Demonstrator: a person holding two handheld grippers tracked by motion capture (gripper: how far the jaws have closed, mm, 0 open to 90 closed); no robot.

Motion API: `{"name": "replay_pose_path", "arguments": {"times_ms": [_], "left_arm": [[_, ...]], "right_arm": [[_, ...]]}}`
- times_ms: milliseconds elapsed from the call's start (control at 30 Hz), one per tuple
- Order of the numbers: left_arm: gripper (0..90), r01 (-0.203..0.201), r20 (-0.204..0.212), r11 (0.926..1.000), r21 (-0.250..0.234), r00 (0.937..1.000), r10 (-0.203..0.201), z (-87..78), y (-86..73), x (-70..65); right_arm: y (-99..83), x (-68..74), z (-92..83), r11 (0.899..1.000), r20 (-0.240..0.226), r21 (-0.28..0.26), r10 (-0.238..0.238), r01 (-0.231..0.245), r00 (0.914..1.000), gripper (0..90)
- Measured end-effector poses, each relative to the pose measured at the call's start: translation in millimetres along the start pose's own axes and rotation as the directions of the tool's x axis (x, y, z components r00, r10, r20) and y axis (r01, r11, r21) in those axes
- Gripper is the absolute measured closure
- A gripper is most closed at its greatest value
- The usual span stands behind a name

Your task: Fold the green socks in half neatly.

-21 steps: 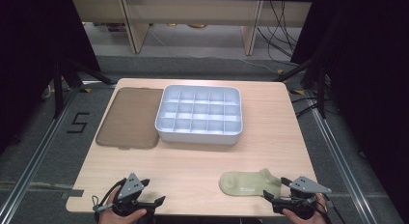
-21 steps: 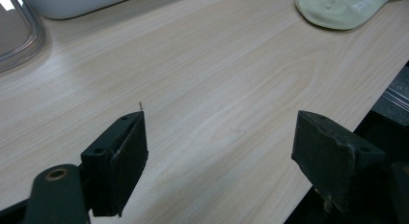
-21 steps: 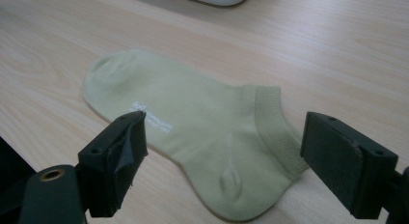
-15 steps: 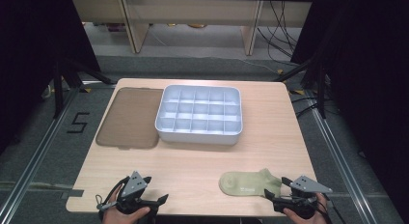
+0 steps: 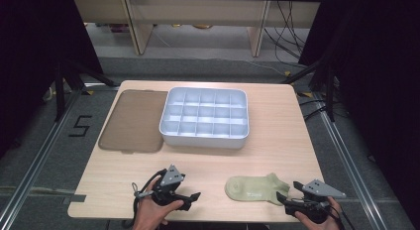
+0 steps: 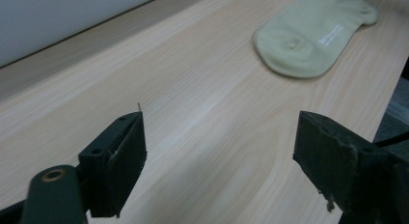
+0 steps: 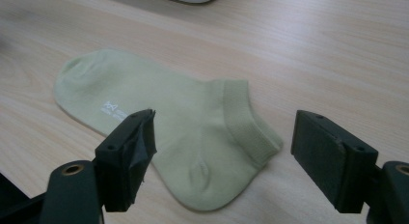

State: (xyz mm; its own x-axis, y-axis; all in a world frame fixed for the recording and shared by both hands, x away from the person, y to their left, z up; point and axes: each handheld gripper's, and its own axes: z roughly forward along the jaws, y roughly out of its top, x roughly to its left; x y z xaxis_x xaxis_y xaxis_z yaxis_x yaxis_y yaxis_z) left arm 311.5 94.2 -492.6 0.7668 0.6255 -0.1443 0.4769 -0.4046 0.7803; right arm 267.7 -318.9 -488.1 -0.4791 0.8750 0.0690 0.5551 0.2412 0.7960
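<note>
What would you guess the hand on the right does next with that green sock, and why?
Probably it eases the right gripper forward and down so its jaws straddle the green sock near the cuff, then closes. The jaws stand open, nothing is between the pads, and the sock lies flat on the table just ahead. The left gripper is open too and points toward the sock from farther off.

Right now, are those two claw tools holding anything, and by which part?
Nothing is held. Both the left gripper and right gripper are open; the sock lies flat on the table.
</note>
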Motion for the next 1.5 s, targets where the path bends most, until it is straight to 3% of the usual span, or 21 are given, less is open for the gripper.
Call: {"name": "replay_pose_path", "arguments": {"times_ms": [100, 300, 367, 433, 533, 567, 700, 867, 933, 1033, 1067, 1133, 1167, 1200, 1233, 1267, 1300, 1400, 1433, 1467, 1500], "left_arm": [[28.7, -0.038, 0.024, 0.9991, 0.02, 0.999, 0.038, 13.2, 8.8, -4.6], [32.4, -0.053, 0.042, 0.9978, 0.041, 0.9978, 0.051, 41.9, 25.8, -18.7], [32.6, -0.054, 0.058, 0.9975, 0.045, 0.997, 0.051, 50.4, 30.2, -22.2], [31.7, -0.026, 0.083, 0.9985, 0.047, 0.9963, 0.022, 58.3, 33.1, -25.2], [31.2, -0.055, 0.076, 0.9962, 0.067, 0.9959, 0.05, 66.7, 36.7, -28.1], [31.3, -0.039, 0.076, 0.9974, 0.061, 0.9965, 0.035, 70.4, 37.5, -29.8], [37.3, -0.089, 0.073, 0.9933, 0.073, 0.9938, 0.084, 79.6, 42.9, -32.5], [38.5, -0.083, 0.085, 0.993, 0.085, 0.9935, 0.076, 89.3, 46.7, -35.2], [38.8, -0.085, 0.087, 0.9921, 0.092, 0.9932, 0.077, 93.3, 46.8, -37.5], [39.5, -0.111, 0.069, 0.9876, 0.111, 0.9922, 0.104, 97.6, 46.2, -39.9], [40.7, -0.124, 0.08, 0.9862, 0.11, 0.99, 0.116, 99.5, 46.0, -39.5], [42.6, -0.133, 0.072, 0.9842, 0.117, 0.9895, 0.125, 100.3, 46.2, -40.7], [43.6, -0.132, 0.078, 0.9849, 0.111, 0.9892, 0.124, 101.1, 46.5, -40.2], [44.2, -0.118, 0.076, 0.9864, 0.114, 0.991, 0.11, 101.2, 46.5, -40.5], [45.7, -0.119, 0.074, 0.9867, 0.111, 0.991, 0.111, 101.5, 46.5, -40.5], [47.4, -0.133, 0.075, 0.9852, 0.108, 0.9893, 0.125, 101.4, 46.8, -40.6], [49.8, -0.14, 0.082, 0.9843, 0.107, 0.9878, 0.132, 101.9, 46.7, -41.3], [56.4, -0.15, 0.079, 0.9831, 0.105, 0.9867, 0.142, 101.0, 46.0, -44.3], [59.3, -0.15, 0.079, 0.9831, 0.105, 0.9867, 0.142, 101.0, 46.0, -44.3], [63.2, -0.142, 0.091, 0.9844, 0.104, 0.987, 0.133, 100.1, 45.3, -45.1], [66.0, -0.142, 0.091, 0.9844, 0.104, 0.987, 0.133, 100.1, 45.3, -45.1]], "right_arm": [[-0.6, -3.2, -0.9, 1.0, 0.022, 0.013, -0.003, 0.002, 0.9998, 26.4], [-0.6, -10.0, -1.0, 1.0, 0.044, 0.014, 0.01, -0.01, 0.999, 31.0], [-0.8, -12.8, 0.5, 1.0, 0.048, 0.01, 0.006, -0.006, 0.9988, 32.0], [-0.6, -14.4, 0.8, 1.0, 0.045, 0.014, 0.011, -0.011, 0.9989, 32.8], [-0.6, -15.8, 2.8, 1.0, 0.041, 0.025, 0.013, -0.014, 0.9991, 33.7], [-1.1, -16.0, 4.2, 1.0, 0.042, 0.021, 0.016, -0.017, 0.999, 33.7], [0.0, -17.3, 5.4, 1.0, 0.043, 0.018, 0.005, -0.006, 0.9991, 33.7], [1.4, -15.0, 8.5, 0.999, 0.041, 0.03, -0.021, 0.019, 0.999, 34.0], [2.0, -14.4, 10.7, 0.999, 0.035, 0.043, -0.009, 0.008, 0.9993, 34.4], [3.5, -15.2, 15.6, 0.999, 0.033, 0.046, -0.025, 0.023, 0.9991, 36.8], [3.5, -12.1, 17.9, 0.998, 0.031, 0.058, 0.015, -0.017, 0.9994, 37.4], [4.1, -11.4, 21.1, 0.996, 0.016, 0.081, 0.042, -0.043, 0.999, 39.9], [4.7, -15.3, 23.3, 0.998, 0.004, 0.07, 0.006, -0.006, 1.0, 41.0], [4.6, -14.8, 24.7, 0.997, 0.011, 0.075, 0.01, -0.011, 0.9999, 41.5], [4.7, -15.5, 26.4, 0.996, 0.002, 0.089, 0.009, -0.009, 1.0, 42.4], [4.5, -13.0, 26.5, 0.994, 0.015, 0.103, 0.039, -0.041, 0.9991, 44.0], [4.9, -16.8, 28.6, 0.995, 0.01, 0.102, 0.002, -0.003, 0.9999, 45.9], [4.8, -18.5, 34.2, 0.991, 0.002, 0.135, -0.006, 0.005, 1.0, 49.5], [3.7, -21.0, 37.5, 0.99, 0.003, 0.134, -0.054, 0.053, 0.9985, 50.3], [3.4, -19.7, 37.7, 0.991, 0.005, 0.136, -0.013, 0.013, 0.9999, 52.6], [3.4, -19.7, 37.7, 0.991, 0.005, 0.136, -0.013, 0.013, 0.9999, 52.6]]}}
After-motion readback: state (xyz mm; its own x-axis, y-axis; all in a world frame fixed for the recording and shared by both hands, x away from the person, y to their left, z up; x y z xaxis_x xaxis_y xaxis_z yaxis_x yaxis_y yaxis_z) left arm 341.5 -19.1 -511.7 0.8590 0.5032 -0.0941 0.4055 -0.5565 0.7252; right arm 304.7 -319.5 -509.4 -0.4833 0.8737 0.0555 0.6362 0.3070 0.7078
